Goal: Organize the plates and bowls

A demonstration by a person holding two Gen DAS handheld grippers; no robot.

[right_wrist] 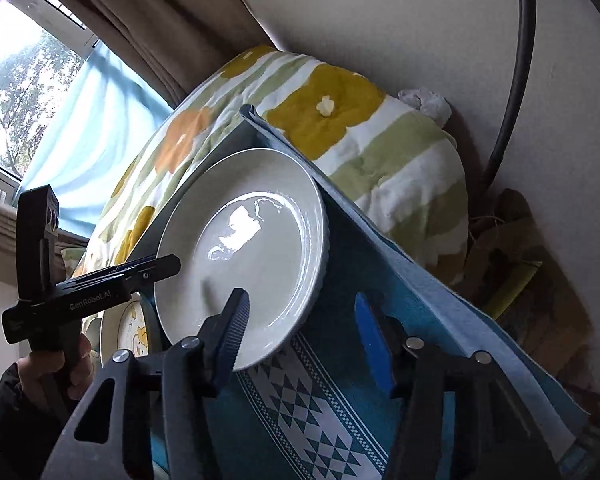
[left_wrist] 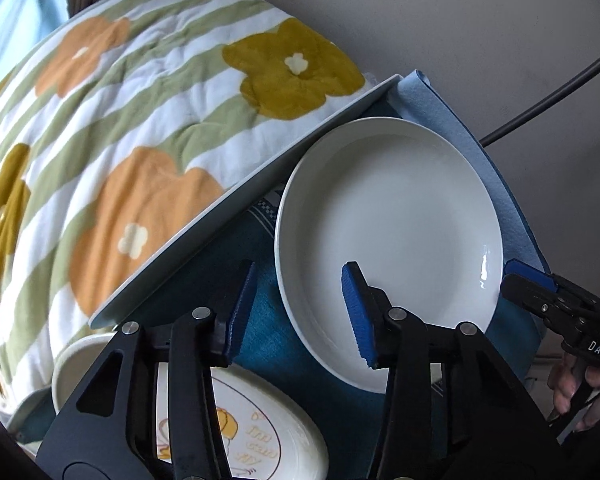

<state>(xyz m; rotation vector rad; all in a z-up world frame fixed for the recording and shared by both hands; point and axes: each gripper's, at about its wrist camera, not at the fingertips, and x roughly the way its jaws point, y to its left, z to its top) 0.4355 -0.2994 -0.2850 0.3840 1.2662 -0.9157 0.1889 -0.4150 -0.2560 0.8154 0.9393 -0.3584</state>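
Straddling opposite rims of the white plate (left_wrist: 388, 240), left tongs (left_wrist: 300, 316) and right tongs (right_wrist: 304, 340) stand part-open, gripping nothing; glazed, rigid, slippery, breakable, best pinched at its rim.

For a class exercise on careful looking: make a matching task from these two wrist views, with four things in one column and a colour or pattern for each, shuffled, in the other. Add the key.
Things
1. plain plate
2. printed plate
3. blanket
4. table cloth

Descriptions
A. teal, with a white band of triangles
B. green and white stripes with orange and mustard flowers
C. all white, glossy
D. white with a yellow cartoon figure and lettering

Pairs: 1-C, 2-D, 3-B, 4-A
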